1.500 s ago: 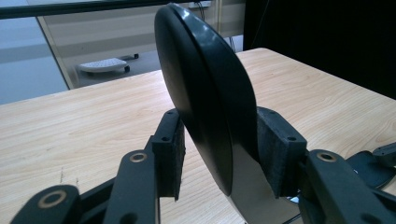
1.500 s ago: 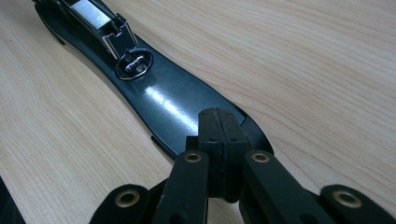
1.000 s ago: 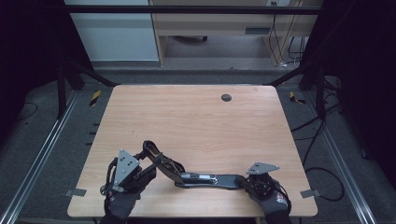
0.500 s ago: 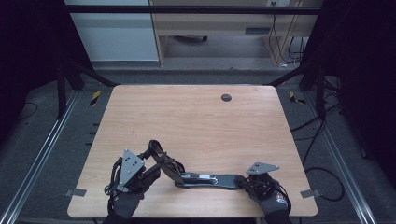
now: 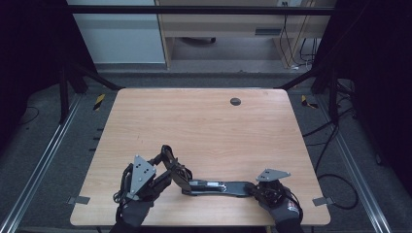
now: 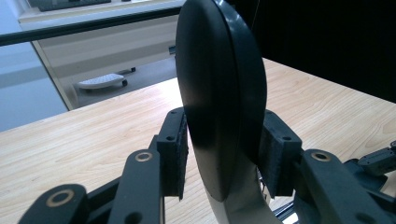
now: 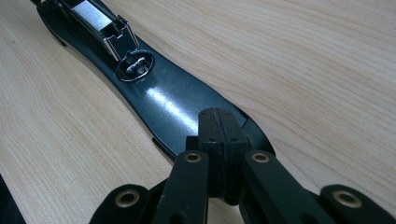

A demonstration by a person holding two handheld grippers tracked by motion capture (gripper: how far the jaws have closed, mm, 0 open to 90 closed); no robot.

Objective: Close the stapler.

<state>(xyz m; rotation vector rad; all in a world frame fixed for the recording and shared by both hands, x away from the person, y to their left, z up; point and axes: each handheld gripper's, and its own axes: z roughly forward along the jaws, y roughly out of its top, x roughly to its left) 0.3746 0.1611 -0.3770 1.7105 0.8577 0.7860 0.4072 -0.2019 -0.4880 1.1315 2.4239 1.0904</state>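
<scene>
A black stapler lies opened out near the table's front edge, its base (image 5: 218, 187) flat on the wood. Its lid (image 5: 170, 162) stands up at the left end. My left gripper (image 5: 167, 167) has just been closing with the lid (image 6: 219, 93) between its jaws, and both pads (image 6: 175, 154) now press on its sides. My right gripper (image 5: 255, 189) is shut, pads together, with its tips (image 7: 218, 126) resting on the right end of the base (image 7: 163, 98). The metal staple channel (image 7: 100, 21) lies bare further along the base.
The wooden table (image 5: 204, 126) has a dark round grommet (image 5: 235, 101) near its far edge. Both gloved hands are at the front edge. Metal rails run along the floor on both sides, with cables (image 5: 335, 131) at the right.
My left gripper and the raised lid have shifted a little to the right. The right gripper and the base have stayed where they were.
</scene>
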